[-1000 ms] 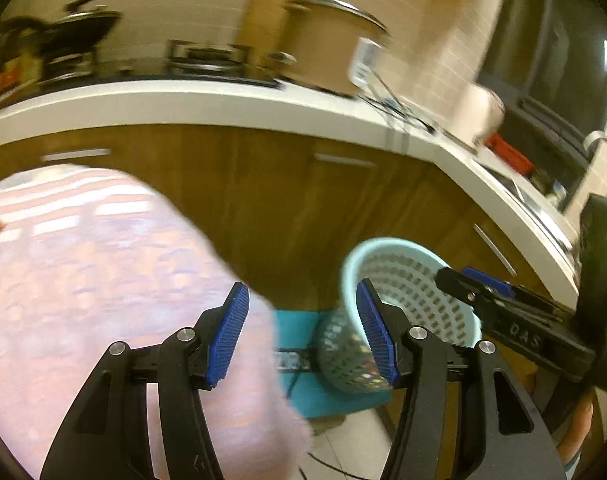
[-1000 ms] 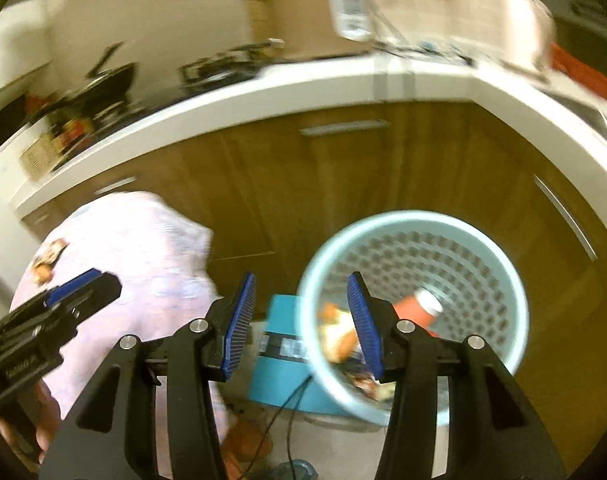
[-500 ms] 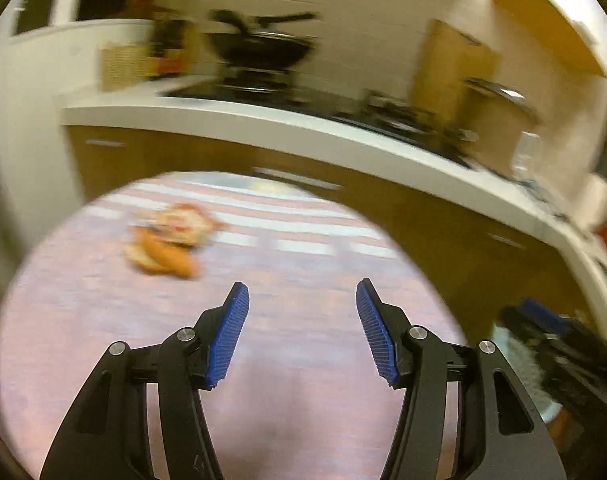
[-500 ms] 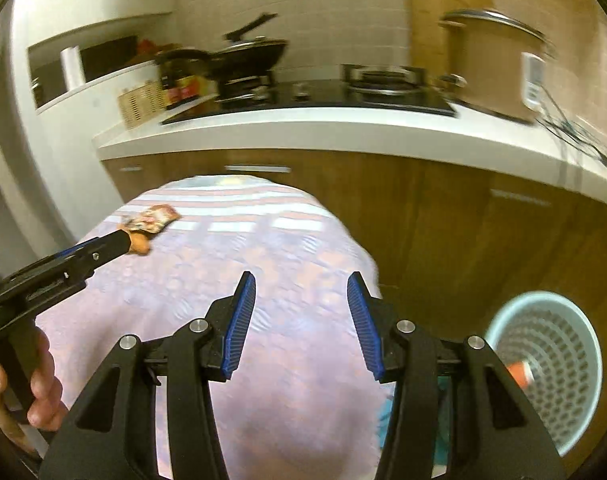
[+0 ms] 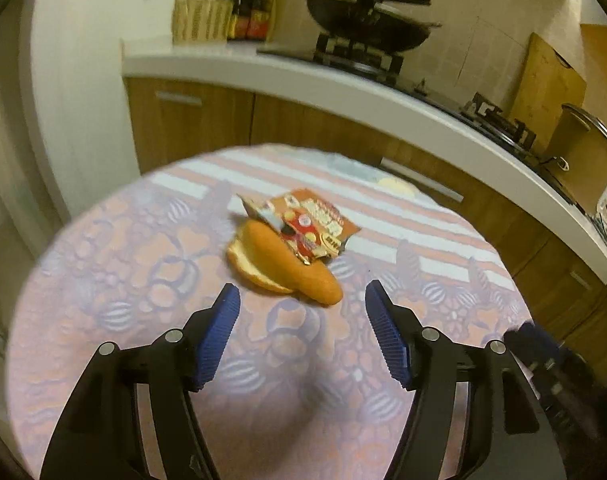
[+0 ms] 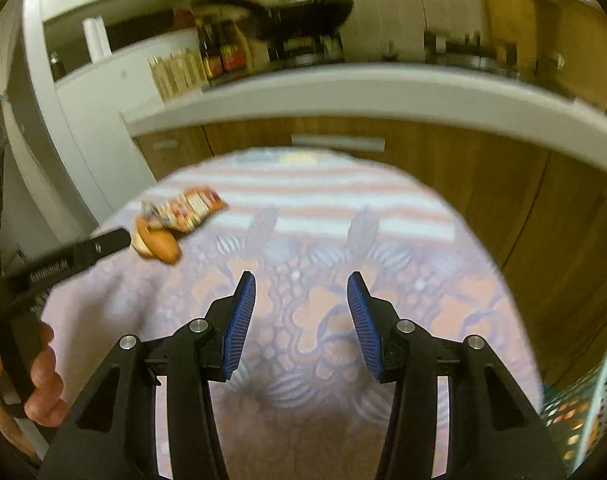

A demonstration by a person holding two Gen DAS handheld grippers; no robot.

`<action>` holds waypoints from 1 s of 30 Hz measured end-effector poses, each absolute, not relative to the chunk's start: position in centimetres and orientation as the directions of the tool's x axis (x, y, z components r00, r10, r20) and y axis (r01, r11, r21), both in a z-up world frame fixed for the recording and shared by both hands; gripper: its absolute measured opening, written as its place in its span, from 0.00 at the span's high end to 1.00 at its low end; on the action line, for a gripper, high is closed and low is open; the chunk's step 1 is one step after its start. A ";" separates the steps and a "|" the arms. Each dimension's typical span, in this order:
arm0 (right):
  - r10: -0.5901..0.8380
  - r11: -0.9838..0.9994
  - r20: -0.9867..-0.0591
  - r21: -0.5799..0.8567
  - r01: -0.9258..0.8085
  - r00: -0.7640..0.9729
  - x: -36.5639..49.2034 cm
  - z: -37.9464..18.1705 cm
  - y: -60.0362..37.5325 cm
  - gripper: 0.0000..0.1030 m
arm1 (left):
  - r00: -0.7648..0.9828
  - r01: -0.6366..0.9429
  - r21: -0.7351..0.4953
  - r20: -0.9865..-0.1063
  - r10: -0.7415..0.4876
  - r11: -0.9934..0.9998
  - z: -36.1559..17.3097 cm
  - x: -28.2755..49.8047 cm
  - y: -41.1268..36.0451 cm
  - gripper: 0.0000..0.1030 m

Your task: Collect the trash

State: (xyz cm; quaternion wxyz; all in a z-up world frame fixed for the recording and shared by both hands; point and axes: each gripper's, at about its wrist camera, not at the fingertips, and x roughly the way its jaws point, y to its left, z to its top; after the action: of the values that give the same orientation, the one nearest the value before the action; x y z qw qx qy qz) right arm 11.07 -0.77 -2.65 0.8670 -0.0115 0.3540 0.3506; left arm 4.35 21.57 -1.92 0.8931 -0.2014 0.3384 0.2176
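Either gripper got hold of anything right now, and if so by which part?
Nothing is held. The left gripper has just been opening, empty, short of the bread and wrapper. The right gripper is open over bare tablecloth.

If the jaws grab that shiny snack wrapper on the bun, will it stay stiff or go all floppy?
Probably floppy: the wrapper looks thin, crinkled and torn open. It likely weighs almost nothing, since it lies draped on the bun without squashing it. Its glossy print suggests that it may slip from the open left gripper unless pinched firmly.
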 end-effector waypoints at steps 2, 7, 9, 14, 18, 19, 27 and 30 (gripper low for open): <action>0.588 0.754 -0.645 0.221 -0.618 0.487 11.2 -3.1 -0.4 0.57 | 0.664 -0.538 -0.223 -0.706 0.246 0.813 -3.0 5.1 22.1 0.36; 0.613 0.726 -0.638 0.221 -0.652 0.466 10.6 -3.2 -0.1 0.53 | 0.637 -0.587 -0.241 -0.726 0.257 0.773 -4.8 6.4 23.7 0.35; 0.616 0.719 -0.640 0.216 -0.661 0.460 10.5 -3.1 0.1 0.53 | 0.628 -0.598 -0.241 -0.733 0.260 0.764 -5.5 7.0 23.9 0.32; 0.634 0.708 -0.628 0.235 -0.666 0.453 10.6 -2.9 -0.3 0.50 | 0.618 -0.596 -0.210 -0.736 0.275 0.775 -5.4 8.0 23.7 0.33; 0.640 0.709 -0.622 0.251 -0.658 0.452 10.7 -2.8 -0.6 0.50 | 0.617 -0.595 -0.209 -0.738 0.274 0.776 -5.4 8.5 23.8 0.34; 0.638 0.711 -0.623 0.250 -0.657 0.453 10.7 -2.9 -0.6 0.50 | 0.617 -0.594 -0.208 -0.737 0.275 0.777 -5.4 8.6 23.7 0.35; 0.639 0.705 -0.617 0.229 -0.671 0.460 10.2 -2.7 -0.5 0.50 | 0.668 -0.522 -0.266 -0.718 0.195 0.810 -5.0 7.5 23.3 0.74; 0.629 0.708 -0.621 0.208 -0.675 0.468 9.9 -2.6 -0.2 0.48 | 0.703 -0.458 -0.349 -0.705 0.093 0.817 -4.3 5.5 23.1 0.79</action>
State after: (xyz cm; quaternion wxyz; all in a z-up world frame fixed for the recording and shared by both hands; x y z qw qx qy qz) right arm 9.88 -0.22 -2.59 0.8561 -0.0333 0.3480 0.3807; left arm 5.47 23.06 -4.29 0.8858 -0.2590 0.3523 0.1557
